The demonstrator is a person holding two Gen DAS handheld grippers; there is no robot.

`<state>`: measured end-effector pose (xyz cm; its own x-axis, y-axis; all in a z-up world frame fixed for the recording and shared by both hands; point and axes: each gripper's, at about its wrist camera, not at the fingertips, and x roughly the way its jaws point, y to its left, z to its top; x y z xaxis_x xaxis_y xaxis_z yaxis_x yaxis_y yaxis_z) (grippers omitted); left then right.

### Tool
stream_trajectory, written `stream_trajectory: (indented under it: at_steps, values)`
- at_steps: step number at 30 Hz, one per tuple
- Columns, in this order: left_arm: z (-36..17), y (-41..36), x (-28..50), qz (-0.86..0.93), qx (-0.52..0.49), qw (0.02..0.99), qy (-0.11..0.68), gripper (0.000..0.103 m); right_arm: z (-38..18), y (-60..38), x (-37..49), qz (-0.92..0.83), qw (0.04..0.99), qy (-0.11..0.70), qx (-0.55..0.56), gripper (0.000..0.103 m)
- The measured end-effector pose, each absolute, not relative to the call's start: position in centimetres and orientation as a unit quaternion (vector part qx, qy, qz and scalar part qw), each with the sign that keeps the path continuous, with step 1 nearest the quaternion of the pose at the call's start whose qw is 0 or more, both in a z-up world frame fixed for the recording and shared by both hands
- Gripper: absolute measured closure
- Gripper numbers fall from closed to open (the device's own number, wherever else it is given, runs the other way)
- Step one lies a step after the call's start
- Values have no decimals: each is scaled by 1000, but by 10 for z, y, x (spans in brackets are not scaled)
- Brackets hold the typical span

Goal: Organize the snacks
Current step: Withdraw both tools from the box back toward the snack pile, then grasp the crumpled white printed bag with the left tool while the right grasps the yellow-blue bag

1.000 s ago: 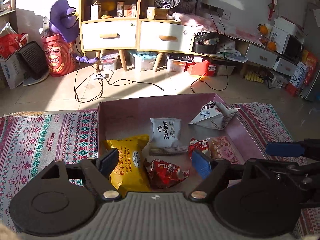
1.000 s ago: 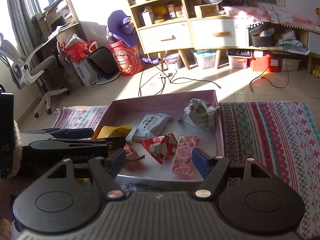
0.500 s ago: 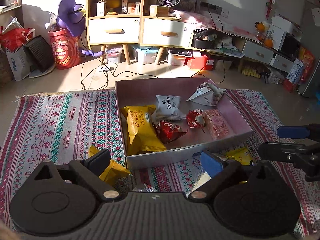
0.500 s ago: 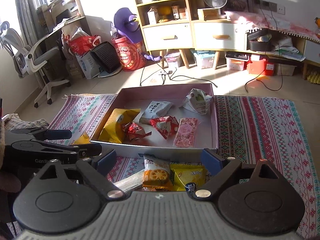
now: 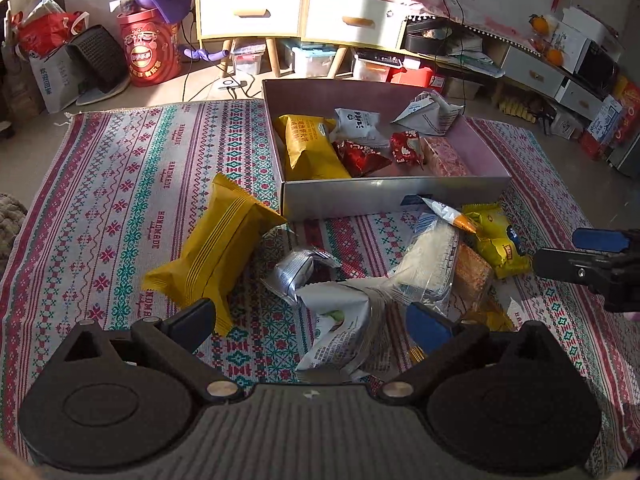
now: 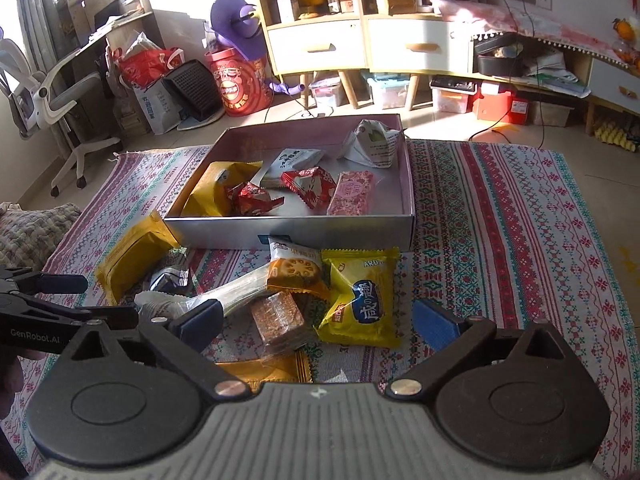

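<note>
An open grey box on the rug holds several snack packets, among them a yellow one and a pink one. In front of it lie loose snacks: a big yellow packet, a silver one, a white one, a brown biscuit pack and a yellow packet. My left gripper hovers over the white packet, jaws opening, touching nothing. My right gripper hovers over the biscuit pack and yellow packet, jaws opening, gripping nothing.
A patterned rug covers the floor. Behind the box stand a white-drawer cabinet, a red drum, storage bins and trailing cables. An office chair is at far left. A knitted cushion lies at the rug's left edge.
Both grippers pulled back from over the box to the near side of the rug. Both sets of jaws spread wider. The loose snacks in front of the box came into view.
</note>
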<state>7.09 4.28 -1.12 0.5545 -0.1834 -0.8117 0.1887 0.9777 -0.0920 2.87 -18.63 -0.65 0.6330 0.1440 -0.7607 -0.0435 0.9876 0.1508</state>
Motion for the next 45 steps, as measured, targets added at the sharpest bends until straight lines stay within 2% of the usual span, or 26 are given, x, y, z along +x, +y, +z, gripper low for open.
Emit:
stream_trajectory:
  at_steps: [10,30,37,40,45]
  values:
    - [-29,53,48,-121,-5,884,451,0,-22,-174,11,65,905,420,21,1]
    - [-57,34,52,-134,-23,896,423,1,-48,-194,32,-19,909,414,41,1]
    - [-55,30,57,-132,-24,899,417,10,-54,-202,45,-41,906,416,64,3]
    - [-54,27,58,-129,-13,900,416,18,-58,-203,50,-50,903,422,61,6]
    - [-54,22,58,-126,10,899,420,24,-61,-202,53,-61,900,427,56,12]
